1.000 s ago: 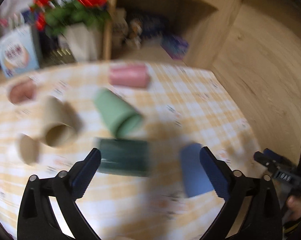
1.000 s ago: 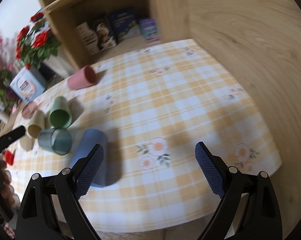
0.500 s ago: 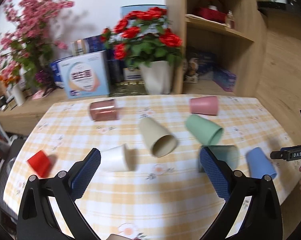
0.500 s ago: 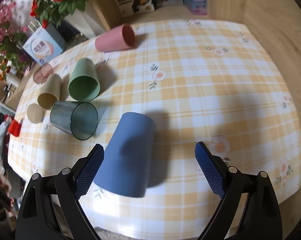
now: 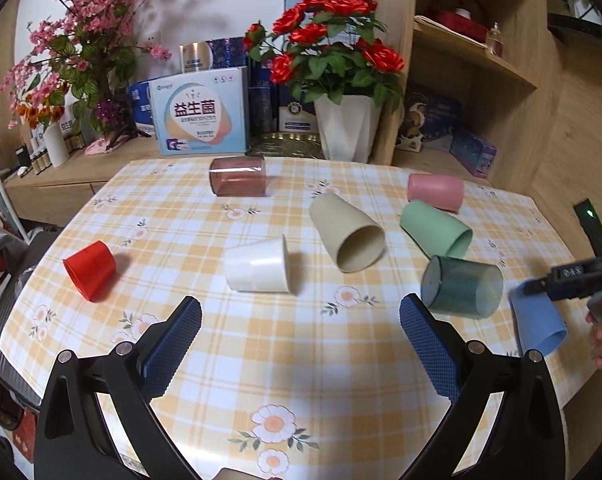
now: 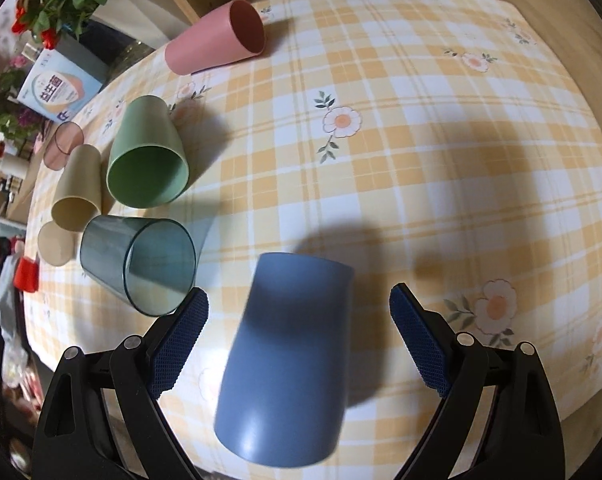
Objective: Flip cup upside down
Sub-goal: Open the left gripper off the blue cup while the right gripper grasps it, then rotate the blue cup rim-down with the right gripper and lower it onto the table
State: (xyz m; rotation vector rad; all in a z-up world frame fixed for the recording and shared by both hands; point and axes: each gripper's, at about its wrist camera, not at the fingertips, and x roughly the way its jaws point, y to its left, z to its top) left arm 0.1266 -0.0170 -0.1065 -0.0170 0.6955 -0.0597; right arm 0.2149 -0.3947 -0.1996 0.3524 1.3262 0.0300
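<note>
The blue cup [image 6: 285,356] lies on its side at the near right of the checked tablecloth [image 6: 421,140], its closed base toward the right-wrist camera; the right gripper [image 6: 299,340] hovers over it with jaws spread wide, one finger on each side, neither touching; just left of it lies the dark teal cup [image 6: 141,264], then the green cup [image 6: 147,160] and the pink cup [image 6: 217,38] farther off; the left gripper [image 5: 301,344] hangs wide open over bare cloth, holding nothing, near the white cup [image 5: 257,266]
</note>
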